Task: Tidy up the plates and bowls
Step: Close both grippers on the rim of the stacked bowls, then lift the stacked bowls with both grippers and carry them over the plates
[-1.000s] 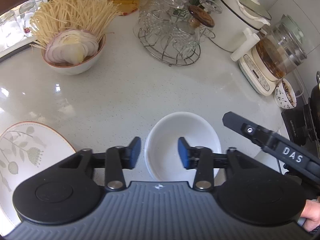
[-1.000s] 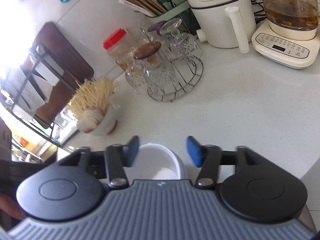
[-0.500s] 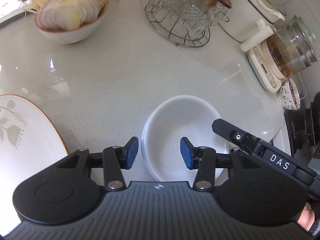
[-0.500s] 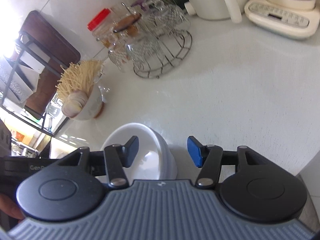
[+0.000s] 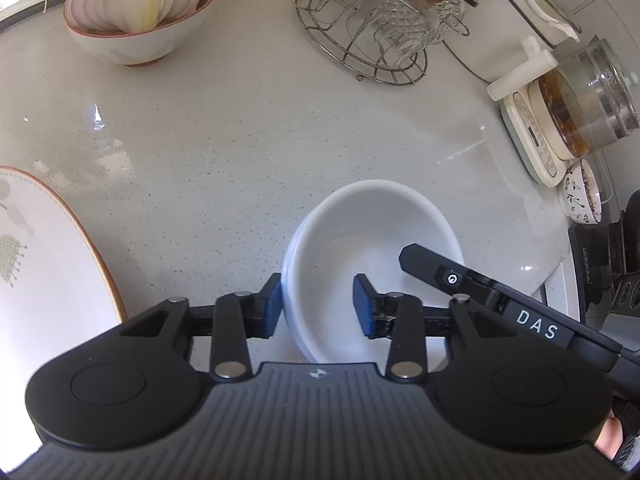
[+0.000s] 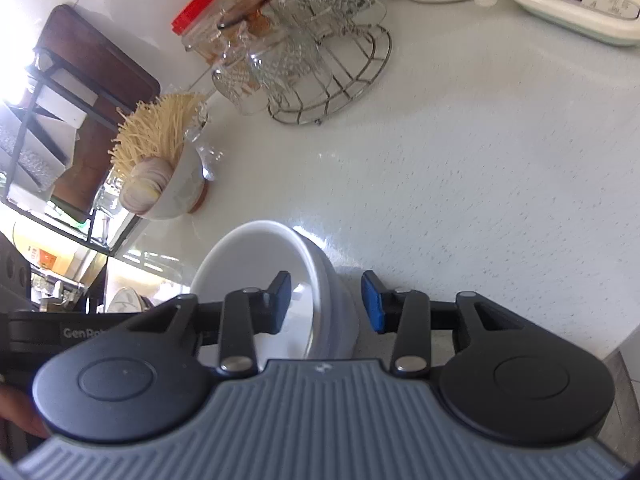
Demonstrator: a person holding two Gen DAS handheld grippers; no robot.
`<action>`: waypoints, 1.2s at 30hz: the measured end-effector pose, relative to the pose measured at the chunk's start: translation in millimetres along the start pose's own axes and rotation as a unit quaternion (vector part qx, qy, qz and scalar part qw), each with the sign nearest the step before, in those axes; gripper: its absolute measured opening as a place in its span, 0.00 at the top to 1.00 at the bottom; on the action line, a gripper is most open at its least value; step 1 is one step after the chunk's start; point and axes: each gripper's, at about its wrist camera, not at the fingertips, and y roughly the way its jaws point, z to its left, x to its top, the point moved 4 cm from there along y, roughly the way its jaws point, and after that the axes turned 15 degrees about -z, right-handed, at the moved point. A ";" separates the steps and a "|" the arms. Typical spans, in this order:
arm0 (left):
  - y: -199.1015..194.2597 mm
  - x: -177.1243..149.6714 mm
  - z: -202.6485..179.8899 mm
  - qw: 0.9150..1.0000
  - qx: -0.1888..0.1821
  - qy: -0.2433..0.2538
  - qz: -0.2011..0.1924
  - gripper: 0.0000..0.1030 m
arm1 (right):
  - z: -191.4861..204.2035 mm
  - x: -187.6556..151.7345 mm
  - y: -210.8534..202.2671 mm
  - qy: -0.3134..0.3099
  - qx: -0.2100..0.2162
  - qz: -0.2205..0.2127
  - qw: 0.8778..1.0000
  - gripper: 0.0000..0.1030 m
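While straddling opposite rims of white bowl (image 5: 372,236) on speckled countertop (image 5: 224,152): left gripper (image 5: 316,305) at left rim, jaws just closing, outer pad touching wall, inner pad apart inside; right gripper (image 6: 326,302) at right rim, jaws just closing, gaps at both pads, no grip. Bowl near counter's front edge, tilted in right wrist view. Floral plate (image 5: 36,264) far left; bowl of sliced onion and noodles (image 5: 140,12) far behind; glass rack (image 5: 376,28) beyond; kettle (image 5: 576,112) right.

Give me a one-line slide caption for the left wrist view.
Left hand-held gripper straddles the near rim of a white bowl on the speckled countertop, its jaws just closing.
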 end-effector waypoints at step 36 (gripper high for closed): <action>-52.6 4.7 8.5 0.998 -0.014 -0.025 -0.060 0.85 | 30.3 21.2 -15.9 -0.047 -0.001 0.046 0.998 0.78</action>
